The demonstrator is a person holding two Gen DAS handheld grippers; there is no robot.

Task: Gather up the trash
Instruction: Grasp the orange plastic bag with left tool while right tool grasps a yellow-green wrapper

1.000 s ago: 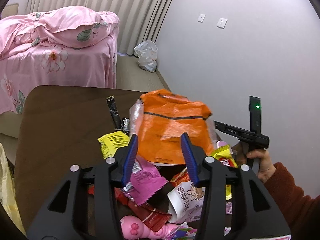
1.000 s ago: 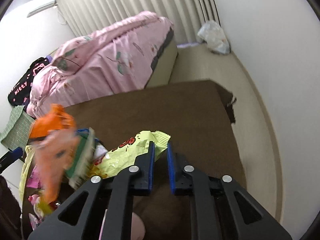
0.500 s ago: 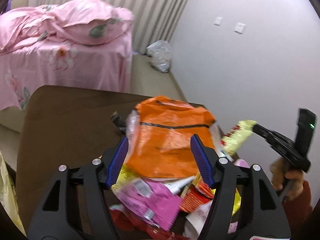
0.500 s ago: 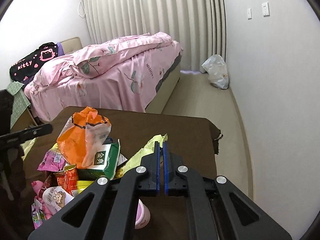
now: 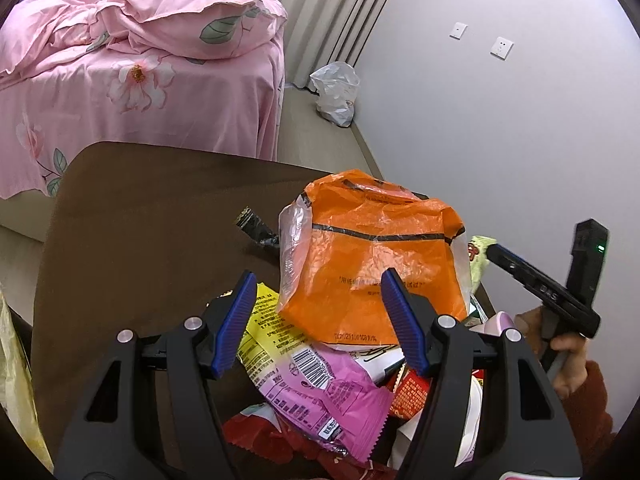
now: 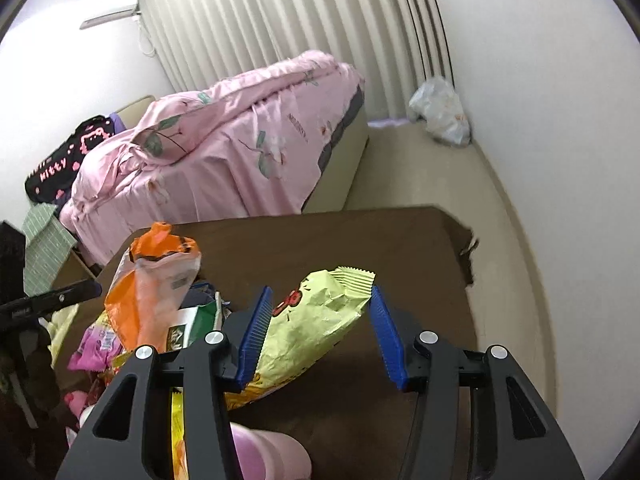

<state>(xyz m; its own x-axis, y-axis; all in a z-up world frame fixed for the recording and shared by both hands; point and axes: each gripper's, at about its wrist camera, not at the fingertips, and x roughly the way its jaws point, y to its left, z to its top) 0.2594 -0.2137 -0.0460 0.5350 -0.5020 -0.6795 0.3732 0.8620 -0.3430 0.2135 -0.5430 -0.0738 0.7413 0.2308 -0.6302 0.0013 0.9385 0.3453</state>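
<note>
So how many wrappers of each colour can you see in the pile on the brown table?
Orange bag: 1
Pink wrapper: 1
Yellow wrapper: 1
Light green wrapper: 1
Black wrapper: 1
Total clearly seen: 5. More red and white ones lie half hidden underneath.

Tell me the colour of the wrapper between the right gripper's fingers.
Pale yellow-green wrapper with red print, clearest in the right wrist view.

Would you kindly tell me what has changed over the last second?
The right gripper, shut on the yellow-green wrapper before, is opening, its pads apart from it. The left gripper opened wider before the orange bag. The pile stayed on the table.
</note>
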